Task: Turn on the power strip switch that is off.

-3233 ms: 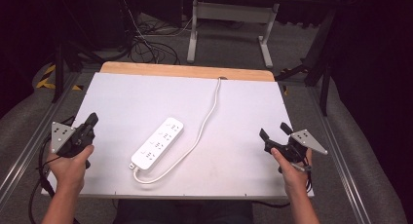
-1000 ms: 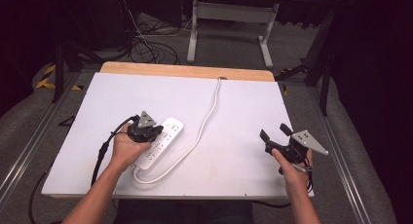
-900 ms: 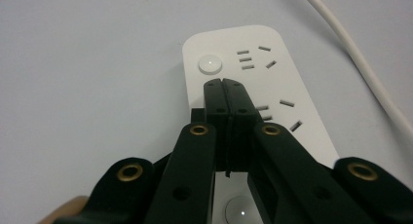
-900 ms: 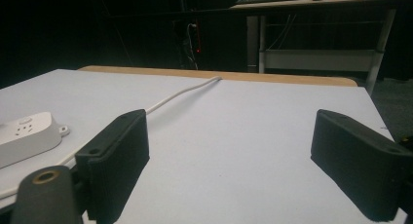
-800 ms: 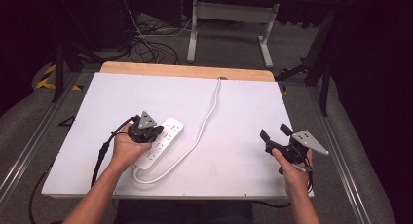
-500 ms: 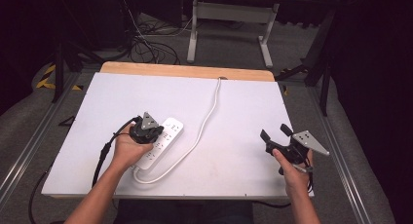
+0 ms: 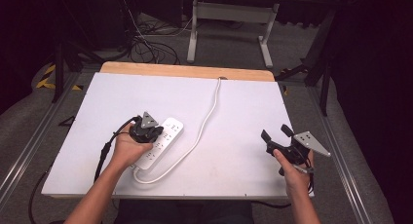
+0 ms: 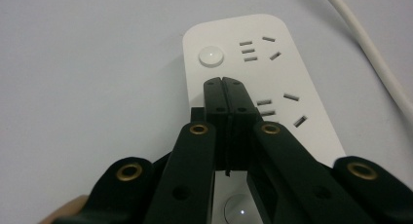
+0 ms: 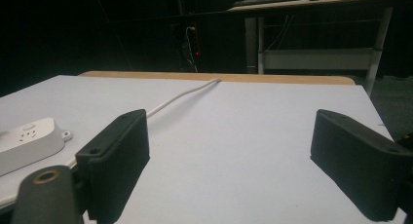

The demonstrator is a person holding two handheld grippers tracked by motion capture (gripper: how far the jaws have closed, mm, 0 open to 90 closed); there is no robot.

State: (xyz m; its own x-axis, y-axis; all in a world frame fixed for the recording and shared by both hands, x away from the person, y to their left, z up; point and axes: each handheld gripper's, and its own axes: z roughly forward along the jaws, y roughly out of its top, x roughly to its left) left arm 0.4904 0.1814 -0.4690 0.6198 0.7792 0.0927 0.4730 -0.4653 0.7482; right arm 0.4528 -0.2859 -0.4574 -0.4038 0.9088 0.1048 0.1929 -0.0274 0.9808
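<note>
The big white table (image 7: 243, 112) is in front of me. The white power strip (image 7: 163, 141) lies near the front left part of the table, and its cord (image 7: 207, 117) runs to the far edge. A few seconds ago my left claw (image 8: 225, 87) sat by the left edge. Now it is over the strip, closed tight, holding nothing, with its tips right by the round button (image 8: 211, 56). I think I am about to press it. My right claw (image 7: 276, 136) waits wide open and empty near the front right corner, just as before.
</note>
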